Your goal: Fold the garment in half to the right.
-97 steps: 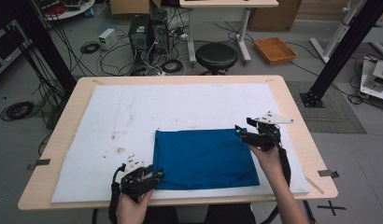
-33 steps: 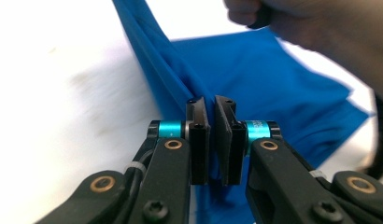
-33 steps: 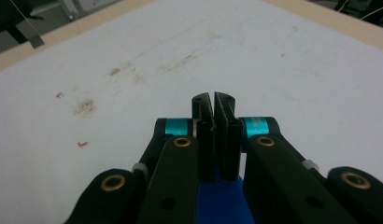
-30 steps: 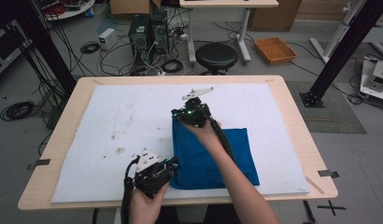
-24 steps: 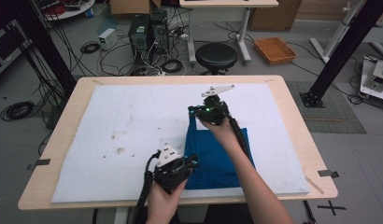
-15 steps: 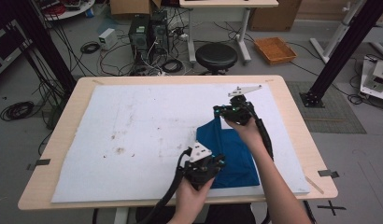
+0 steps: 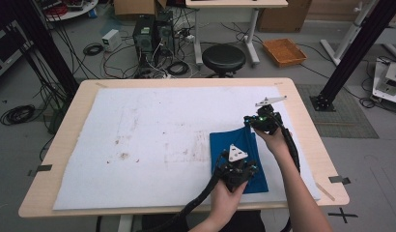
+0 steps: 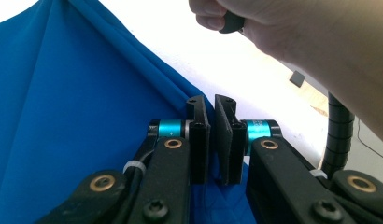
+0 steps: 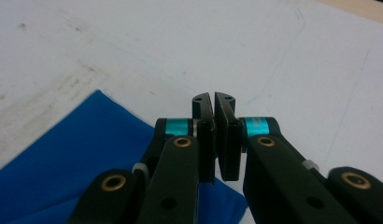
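Blue cloth (image 7: 237, 147), folded into a narrow strip, lying right of centre on the white mat (image 7: 152, 125) that covers the table (image 7: 80, 94). My left gripper (image 7: 238, 173) sits over the cloth's near end; in the left gripper view its jaws are clenched on a fold of the fabric (image 8: 87, 116), which rises in creases ahead of them. My right gripper (image 7: 260, 121) is at the cloth's far right corner; in the right gripper view its jaws are pressed together, cloth (image 9: 77, 140) running beneath them, though I cannot tell whether fabric is pinched there
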A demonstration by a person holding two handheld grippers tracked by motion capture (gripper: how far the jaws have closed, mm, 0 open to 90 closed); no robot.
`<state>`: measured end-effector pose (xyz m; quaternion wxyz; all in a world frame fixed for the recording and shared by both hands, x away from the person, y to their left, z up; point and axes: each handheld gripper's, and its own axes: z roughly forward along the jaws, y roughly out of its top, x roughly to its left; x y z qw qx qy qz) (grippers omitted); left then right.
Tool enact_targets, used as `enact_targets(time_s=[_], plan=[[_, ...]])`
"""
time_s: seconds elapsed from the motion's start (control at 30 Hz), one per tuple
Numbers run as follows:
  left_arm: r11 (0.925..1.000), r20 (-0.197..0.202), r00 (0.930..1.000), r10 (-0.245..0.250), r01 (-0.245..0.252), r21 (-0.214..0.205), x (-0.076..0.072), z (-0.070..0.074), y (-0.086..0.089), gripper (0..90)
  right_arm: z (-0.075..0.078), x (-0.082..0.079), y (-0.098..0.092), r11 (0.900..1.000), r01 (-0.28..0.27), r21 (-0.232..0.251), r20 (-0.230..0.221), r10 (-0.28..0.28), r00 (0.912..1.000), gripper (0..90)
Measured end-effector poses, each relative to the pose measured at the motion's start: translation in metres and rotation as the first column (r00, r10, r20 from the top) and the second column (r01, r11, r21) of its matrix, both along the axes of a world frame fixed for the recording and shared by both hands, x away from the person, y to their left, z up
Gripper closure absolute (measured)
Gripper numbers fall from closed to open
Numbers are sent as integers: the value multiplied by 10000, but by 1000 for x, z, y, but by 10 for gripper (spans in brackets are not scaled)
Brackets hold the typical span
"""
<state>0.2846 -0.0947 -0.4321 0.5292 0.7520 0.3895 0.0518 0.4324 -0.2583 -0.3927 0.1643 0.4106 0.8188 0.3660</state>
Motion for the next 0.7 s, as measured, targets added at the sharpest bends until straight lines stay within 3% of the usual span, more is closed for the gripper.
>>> enact_targets(time_s=[0.1, 0.13, 0.27, 0.37, 0.47, 0.57, 0.67, 0.7], plan=[[9999, -70, 10000, -50, 49, -139, 1, -1, -2, 766, -3, 1, -2, 9995, 105, -291, -85, -107, 9999, 866], [9994, -116, 9998, -140, 136, -312, 2, -1, -3, 704, -3, 1, -3, 9986, 332, -417, -4, -333, 9994, 810], [9971, 31, 9992, -404, 405, -648, 1, 0, -3, 516, 1, -2, -6, 9983, 501, -299, 155, -496, 9986, 776], [9963, 554, 9973, -476, 514, -691, -3, 8, 8, 485, 11, -13, -13, 9964, 830, -195, 508, -819, 9953, 702], [9961, 873, 9951, -463, 526, -706, -5, 15, 17, 478, 15, -24, -17, 9954, 956, -30, 717, -951, 9929, 692], [9986, 1632, 9863, -256, 329, -426, -8, 32, 46, 463, 17, -55, -23, 9930, 1158, 210, 907, -1173, 9890, 648], [9993, 2029, 9792, 5, 71, -368, -10, 41, 75, 461, 9, -88, -29, 9922, 1059, 665, 754, -1108, 9910, 631], [9993, 2029, 9792, 5, 71, -368, -10, 41, 75, 457, 5, -99, -30, 9914, 1029, 808, 633, -1082, 9921, 630]])
